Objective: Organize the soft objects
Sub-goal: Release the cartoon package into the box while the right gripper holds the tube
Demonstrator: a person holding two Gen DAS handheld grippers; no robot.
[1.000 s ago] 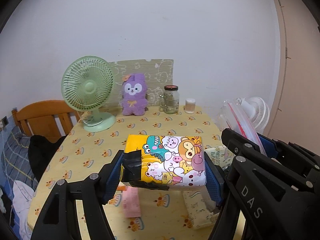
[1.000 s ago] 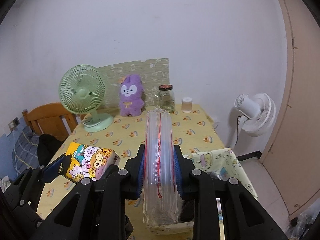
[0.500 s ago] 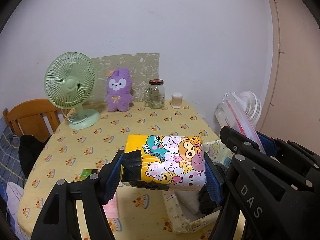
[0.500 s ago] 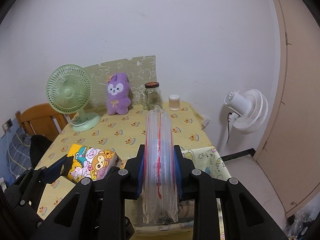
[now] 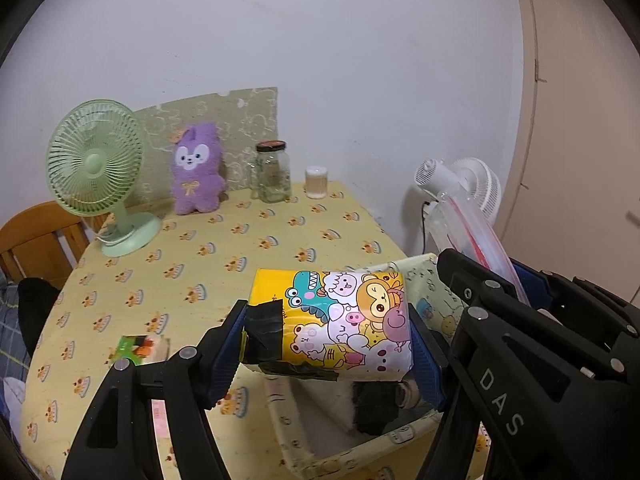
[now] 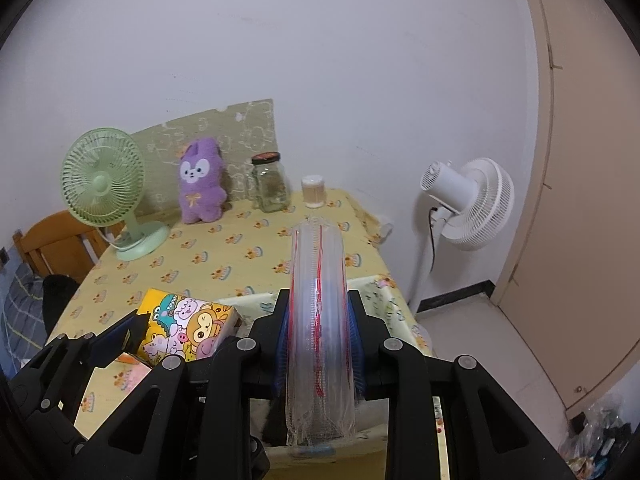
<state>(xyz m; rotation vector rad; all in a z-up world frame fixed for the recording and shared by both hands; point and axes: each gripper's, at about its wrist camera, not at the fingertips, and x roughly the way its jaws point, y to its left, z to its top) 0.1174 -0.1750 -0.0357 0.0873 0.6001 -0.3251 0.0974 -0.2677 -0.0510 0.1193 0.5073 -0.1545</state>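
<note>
Your left gripper (image 5: 326, 344) is clamped on the cartoon tissue pack (image 5: 340, 320), blue pads pressing both short ends; pack sits level between the fingers, held in the air directly over the open fabric storage box (image 5: 320, 444); black tape patch on the pack's left end, by the left pad. Inside the box, below the pack, something white and something black, too dim to identify. Your right gripper (image 6: 318, 344) is closed on a clear zip bag (image 6: 320, 320) with a red seal line, bag standing upright between the pads and sticking out past the fingertips; it's just to the right of the pack, over the same box at the table's near right edge. On the table (image 5: 224, 248) left of the pack: a small green-labelled packet (image 5: 138, 349) and a pink item (image 5: 160, 420), both lying flat. At the far edge: green desk fan (image 5: 100, 168), purple plush (image 5: 196, 172), glass jar (image 5: 273, 172), small cup (image 5: 316, 182); white floor fan (image 6: 472, 200) beside the table.
</note>
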